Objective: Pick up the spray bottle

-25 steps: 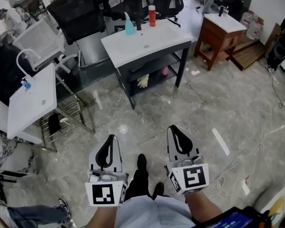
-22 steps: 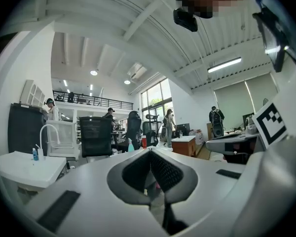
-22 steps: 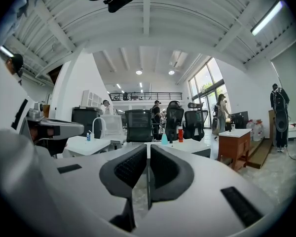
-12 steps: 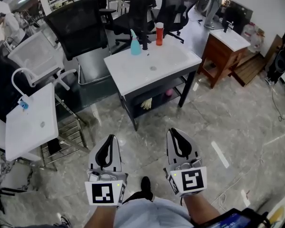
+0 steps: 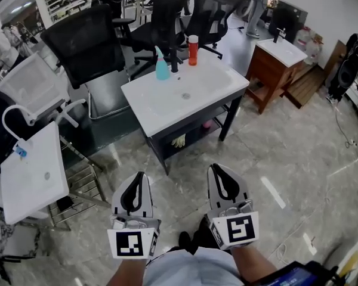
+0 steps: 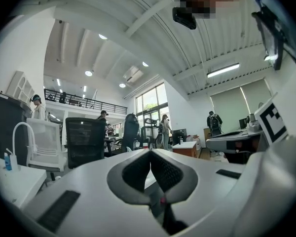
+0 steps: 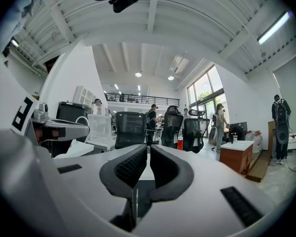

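A teal spray bottle [image 5: 161,64] stands upright at the back edge of a white sink-top table [image 5: 212,97], beside a red bottle [image 5: 193,49] with a white cap. My left gripper [image 5: 138,178] and right gripper [image 5: 215,170] are held side by side over the marble floor, well short of the table and pointing level toward it. Both are shut with nothing between their pads. In the left gripper view the jaws [image 6: 150,152] meet at the tip. In the right gripper view the jaws [image 7: 148,147] show only a thin slit, and the red bottle [image 7: 180,143] appears far ahead.
Black office chairs [image 5: 86,46] stand behind the table. A white basin unit [image 5: 33,171] on a metal rack is at the left, a wooden vanity [image 5: 280,58] at the right. Yellow gloves [image 5: 179,140] lie on the table's lower shelf. A cable [image 5: 346,136] trails on the floor at the right.
The table with the spray bottle has come closer and lower in the head view as I walk toward it. Both grippers stay shut and side by side.
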A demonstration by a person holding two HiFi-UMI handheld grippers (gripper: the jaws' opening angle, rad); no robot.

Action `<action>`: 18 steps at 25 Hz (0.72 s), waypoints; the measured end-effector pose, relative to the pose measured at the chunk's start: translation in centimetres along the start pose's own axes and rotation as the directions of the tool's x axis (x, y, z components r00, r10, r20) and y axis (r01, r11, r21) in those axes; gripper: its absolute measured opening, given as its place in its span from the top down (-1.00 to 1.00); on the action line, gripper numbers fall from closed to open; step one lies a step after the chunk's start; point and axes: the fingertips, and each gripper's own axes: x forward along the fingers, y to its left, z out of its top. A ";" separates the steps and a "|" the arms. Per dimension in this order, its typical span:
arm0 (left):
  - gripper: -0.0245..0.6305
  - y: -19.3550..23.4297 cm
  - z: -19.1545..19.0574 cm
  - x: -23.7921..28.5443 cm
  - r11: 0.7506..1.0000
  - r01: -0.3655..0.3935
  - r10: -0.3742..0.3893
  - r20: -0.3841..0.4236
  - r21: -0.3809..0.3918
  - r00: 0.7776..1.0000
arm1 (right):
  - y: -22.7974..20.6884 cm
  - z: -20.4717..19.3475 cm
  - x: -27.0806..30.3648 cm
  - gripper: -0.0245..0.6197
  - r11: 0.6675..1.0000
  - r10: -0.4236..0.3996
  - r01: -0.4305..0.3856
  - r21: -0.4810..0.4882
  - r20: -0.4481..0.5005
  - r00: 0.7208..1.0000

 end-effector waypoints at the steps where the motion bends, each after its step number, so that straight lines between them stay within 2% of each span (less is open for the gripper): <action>1: 0.87 0.0 -0.2 0.6 1.000 0.005 -0.005 -0.003 -0.001 1.000 | -0.3 -0.1 0.4 0.82 1.000 -0.004 0.004 0.001 -0.002 1.000; 9: 0.87 -0.2 -2.0 6.6 1.000 0.024 -0.023 -0.037 0.020 0.999 | -3.8 -1.7 5.3 0.82 1.000 -0.015 0.015 0.026 -0.002 1.000; 14: 0.87 -0.8 -3.0 13.1 0.999 0.029 -0.027 -0.073 0.032 0.997 | -8.7 -2.4 10.3 0.82 0.999 -0.036 0.035 0.040 0.017 0.999; 18: 0.87 -1.4 -3.0 19.6 0.999 0.028 -0.025 -0.087 0.037 0.996 | -12.9 -2.9 14.7 0.82 0.998 -0.017 0.018 0.057 -0.025 1.000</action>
